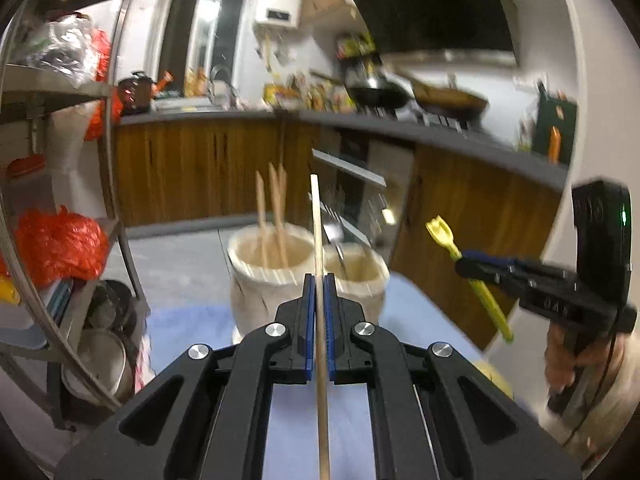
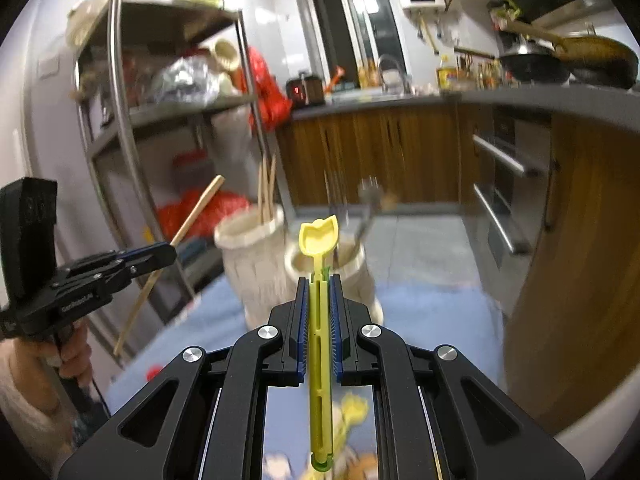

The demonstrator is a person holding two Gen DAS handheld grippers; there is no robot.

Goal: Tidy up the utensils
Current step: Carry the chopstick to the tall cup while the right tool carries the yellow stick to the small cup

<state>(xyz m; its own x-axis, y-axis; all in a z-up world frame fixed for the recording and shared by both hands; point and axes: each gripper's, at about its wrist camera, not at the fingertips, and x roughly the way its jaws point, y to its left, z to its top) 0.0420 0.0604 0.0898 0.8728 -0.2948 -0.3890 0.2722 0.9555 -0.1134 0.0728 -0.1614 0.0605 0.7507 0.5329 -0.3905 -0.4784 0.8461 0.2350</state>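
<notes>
My left gripper (image 1: 319, 280) is shut on a wooden chopstick (image 1: 317, 220) that points up past the fingers. My right gripper (image 2: 319, 280) is shut on a yellow plastic spoon (image 2: 318, 238), bowl end forward. Ahead on the blue table mat (image 1: 192, 332) stand two cream holders side by side. The left holder (image 1: 260, 280) has several wooden chopsticks (image 1: 272, 208) in it. The right holder (image 2: 352, 276) holds metal forks (image 2: 370, 200). Both grippers hang above and short of the holders. In the left wrist view my right gripper (image 1: 464, 262) with the spoon (image 1: 442, 236) shows at the right; in the right wrist view my left gripper (image 2: 170, 250) shows at the left.
A metal shelf rack (image 2: 120, 120) with bags and pots stands left of the table. Wooden kitchen cabinets (image 2: 380, 152) with an oven (image 2: 508, 184) run behind. More yellow items (image 2: 352, 412) lie on the mat beneath my right gripper. A hand (image 2: 72, 356) holds the left gripper's handle.
</notes>
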